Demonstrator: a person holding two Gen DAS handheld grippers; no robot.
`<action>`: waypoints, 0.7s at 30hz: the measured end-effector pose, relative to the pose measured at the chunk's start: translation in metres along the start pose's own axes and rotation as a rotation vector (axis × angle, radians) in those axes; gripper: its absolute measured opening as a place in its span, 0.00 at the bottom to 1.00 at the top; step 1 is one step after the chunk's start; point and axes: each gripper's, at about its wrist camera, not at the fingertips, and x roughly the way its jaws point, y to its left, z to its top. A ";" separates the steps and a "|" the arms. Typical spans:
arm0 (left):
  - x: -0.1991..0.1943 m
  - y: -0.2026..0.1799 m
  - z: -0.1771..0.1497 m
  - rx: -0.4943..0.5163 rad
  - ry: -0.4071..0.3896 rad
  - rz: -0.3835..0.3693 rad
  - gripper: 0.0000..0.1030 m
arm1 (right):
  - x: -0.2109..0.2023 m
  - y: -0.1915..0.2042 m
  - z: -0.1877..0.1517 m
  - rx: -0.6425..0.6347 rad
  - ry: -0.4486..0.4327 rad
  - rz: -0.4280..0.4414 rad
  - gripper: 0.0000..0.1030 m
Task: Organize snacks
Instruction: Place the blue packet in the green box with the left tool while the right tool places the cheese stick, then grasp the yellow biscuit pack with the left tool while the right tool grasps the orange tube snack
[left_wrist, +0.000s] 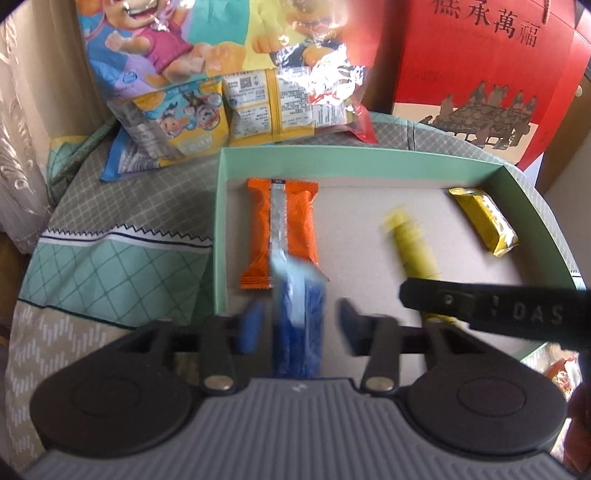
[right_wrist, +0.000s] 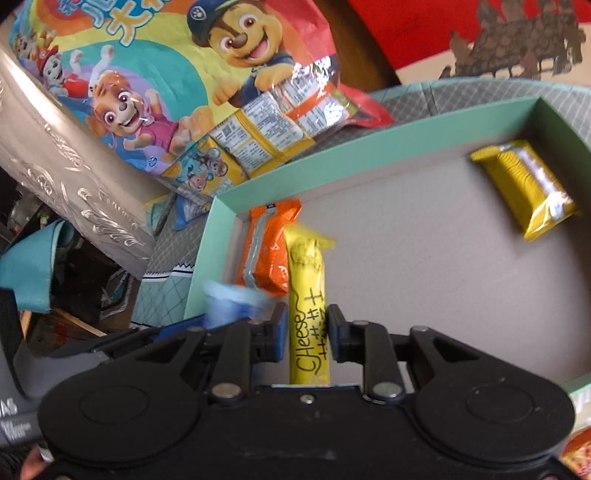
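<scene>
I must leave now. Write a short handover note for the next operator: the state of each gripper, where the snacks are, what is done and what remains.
Left gripper: open, a blue packet between its fingers, pads clear of it, at the near edge of the green box.
Right gripper: a yellow cheese stick sits between its fingers; a small gap shows, so the grip looks released.
Done: orange packet and gold packet lie inside the box.
Left: settle the blue packet and the cheese stick in the box, then bring over the small packets beside the cartoon bag outside it.
</scene>
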 end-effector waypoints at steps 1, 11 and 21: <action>-0.004 -0.001 -0.001 0.005 -0.016 0.001 0.78 | -0.001 -0.001 0.000 0.007 -0.004 0.006 0.42; -0.048 0.005 -0.005 -0.015 -0.093 -0.030 1.00 | -0.048 -0.003 -0.009 -0.013 -0.092 -0.039 0.93; -0.077 0.028 -0.040 -0.035 -0.066 0.002 1.00 | -0.096 0.000 -0.047 -0.046 -0.106 -0.056 1.00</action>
